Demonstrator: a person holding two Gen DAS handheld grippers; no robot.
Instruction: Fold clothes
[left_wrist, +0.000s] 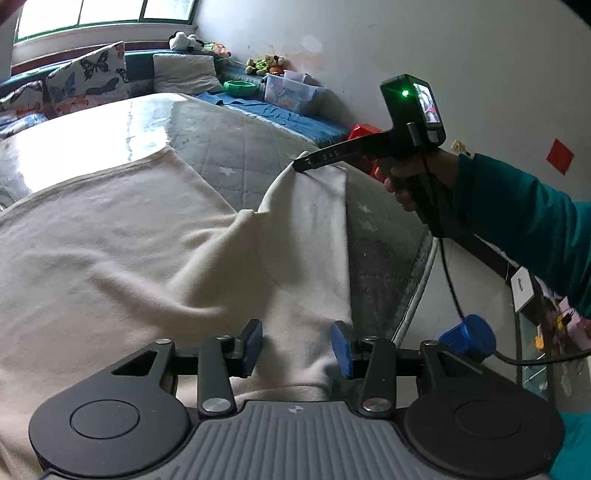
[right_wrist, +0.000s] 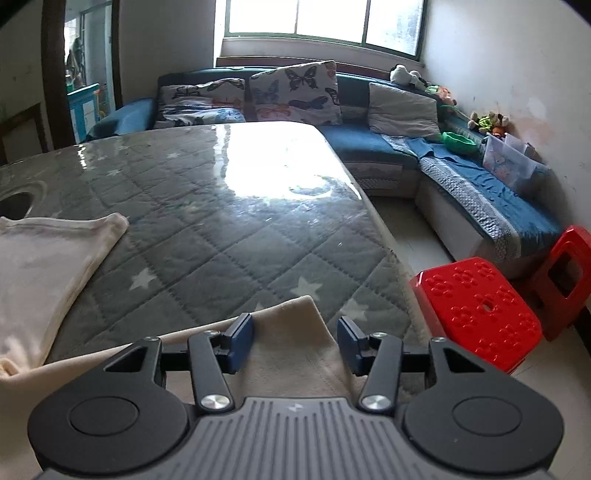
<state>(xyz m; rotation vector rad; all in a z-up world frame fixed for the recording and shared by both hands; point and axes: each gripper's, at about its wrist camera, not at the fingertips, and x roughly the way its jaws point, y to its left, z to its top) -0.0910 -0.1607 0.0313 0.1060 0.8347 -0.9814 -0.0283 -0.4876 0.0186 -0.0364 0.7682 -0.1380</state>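
A cream garment (left_wrist: 129, 251) lies spread on the quilted grey mattress (left_wrist: 258, 147). My left gripper (left_wrist: 297, 349) is open, its blue pads either side of a cuff-like end of the cloth near the mattress edge. My right gripper (right_wrist: 295, 343) is open in its own view, with a corner of the cream garment (right_wrist: 291, 332) lying between its pads. In the left wrist view the right gripper (left_wrist: 301, 164) sits at a raised peak of cloth. Another part of the garment (right_wrist: 44, 266) lies at the left in the right wrist view.
The mattress (right_wrist: 221, 221) has a glossy cover and star pattern. A blue corner sofa (right_wrist: 461, 192) with butterfly cushions, a plastic box and toys runs along the wall. Two red stools (right_wrist: 476, 306) stand on the floor by the mattress's right edge.
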